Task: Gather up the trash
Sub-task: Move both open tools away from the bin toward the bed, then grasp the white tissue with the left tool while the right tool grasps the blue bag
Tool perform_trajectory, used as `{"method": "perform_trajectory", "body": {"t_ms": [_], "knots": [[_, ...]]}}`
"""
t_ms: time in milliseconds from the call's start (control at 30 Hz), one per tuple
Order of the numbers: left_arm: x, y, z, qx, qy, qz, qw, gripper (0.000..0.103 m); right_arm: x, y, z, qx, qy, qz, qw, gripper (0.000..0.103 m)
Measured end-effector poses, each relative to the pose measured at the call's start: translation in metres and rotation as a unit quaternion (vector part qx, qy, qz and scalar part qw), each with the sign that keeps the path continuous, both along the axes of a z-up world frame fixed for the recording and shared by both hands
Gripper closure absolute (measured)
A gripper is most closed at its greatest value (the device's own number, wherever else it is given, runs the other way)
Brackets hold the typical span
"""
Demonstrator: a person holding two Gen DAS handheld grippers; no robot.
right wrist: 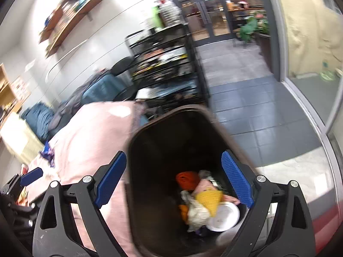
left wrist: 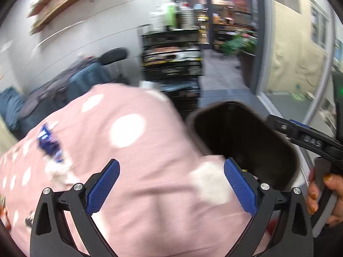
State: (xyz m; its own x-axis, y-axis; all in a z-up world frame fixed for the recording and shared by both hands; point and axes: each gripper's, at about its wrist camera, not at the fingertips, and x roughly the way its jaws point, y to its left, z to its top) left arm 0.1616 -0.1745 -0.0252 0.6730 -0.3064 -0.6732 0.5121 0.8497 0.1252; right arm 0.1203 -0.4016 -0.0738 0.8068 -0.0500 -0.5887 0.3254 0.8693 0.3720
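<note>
A dark trash bin (right wrist: 171, 141) stands beside a table under a pink dotted cloth (left wrist: 133, 150). The bin holds trash: an orange piece (right wrist: 187, 180), a yellow piece (right wrist: 209, 199), crumpled paper (right wrist: 197, 214) and a white lid (right wrist: 225, 216). My right gripper (right wrist: 173, 180) is open and empty over the bin's mouth. My left gripper (left wrist: 171, 186) is open and empty above the cloth, next to the bin (left wrist: 242, 137). A blue wrapper (left wrist: 50, 141) lies on the cloth at the left; it also shows in the right wrist view (right wrist: 48, 153).
A black shelf cart (left wrist: 171, 60) stands behind the table. Blue and grey clothes lie over a chair (left wrist: 85, 79) at the left. Grey tiled floor (right wrist: 253, 111) runs to glass doors at the right. The right gripper's body (left wrist: 308, 139) shows beside the bin.
</note>
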Motion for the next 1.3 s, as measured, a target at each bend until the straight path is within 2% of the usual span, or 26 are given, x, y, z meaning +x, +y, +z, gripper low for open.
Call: {"method": "perform_trajectory", "body": {"t_ms": [133,300,433,633,700,733,767,800,867,1000,1100,1200,1233,1300], "knots": [[0.02,0.048,-0.001,0.006,-0.005,0.065,0.9978,0.006,0.023,0.037,0.007,-0.009,-0.003,0.057,0.998,0.014],[0.062,0.109,-0.013,0.009,0.04,0.146,0.9885,0.007,0.05,0.084,0.019,-0.012,-0.01,0.135,0.991,0.014],[0.098,0.142,-0.026,0.025,0.075,0.175,0.9813,0.012,0.07,0.119,0.03,-0.018,-0.016,0.184,0.983,0.014],[0.138,0.158,-0.046,0.049,0.104,0.175,0.9779,0.023,0.101,0.17,0.044,-0.046,-0.02,0.233,0.971,0.014],[0.147,0.161,-0.053,0.04,0.123,0.172,0.9766,0.036,0.11,0.184,0.046,-0.051,-0.018,0.243,0.969,0.014],[0.15,0.163,-0.055,0.035,0.128,0.172,0.9761,0.038,0.113,0.188,0.046,-0.051,-0.016,0.247,0.967,0.014],[0.149,0.165,-0.052,0.031,0.12,0.173,0.9771,0.045,0.118,0.195,0.046,-0.05,-0.013,0.254,0.966,0.014],[0.148,0.167,-0.05,0.025,0.116,0.171,0.978,0.059,0.125,0.203,0.045,-0.049,-0.008,0.261,0.964,0.014],[0.145,0.171,-0.048,0.006,0.119,0.171,0.9781,0.064,0.133,0.213,0.044,-0.048,-0.001,0.27,0.962,0.014],[0.122,0.199,-0.037,-0.057,0.124,0.184,0.9734,0.066,0.155,0.238,0.043,-0.051,0.013,0.293,0.955,0.014],[0.098,0.226,-0.022,-0.07,0.084,0.221,0.969,0.066,0.172,0.259,0.043,-0.059,0.02,0.313,0.948,0.014],[0.089,0.255,-0.019,-0.073,0.042,0.284,0.9552,0.066,0.192,0.293,0.043,-0.072,0.024,0.342,0.937,0.014],[0.089,0.263,-0.021,-0.078,0.041,0.298,0.9505,0.066,0.197,0.3,0.043,-0.076,0.023,0.348,0.934,0.014],[0.093,0.279,-0.027,-0.114,0.059,0.307,0.9431,0.066,0.21,0.325,0.042,-0.099,0.018,0.367,0.925,0.014]]}}
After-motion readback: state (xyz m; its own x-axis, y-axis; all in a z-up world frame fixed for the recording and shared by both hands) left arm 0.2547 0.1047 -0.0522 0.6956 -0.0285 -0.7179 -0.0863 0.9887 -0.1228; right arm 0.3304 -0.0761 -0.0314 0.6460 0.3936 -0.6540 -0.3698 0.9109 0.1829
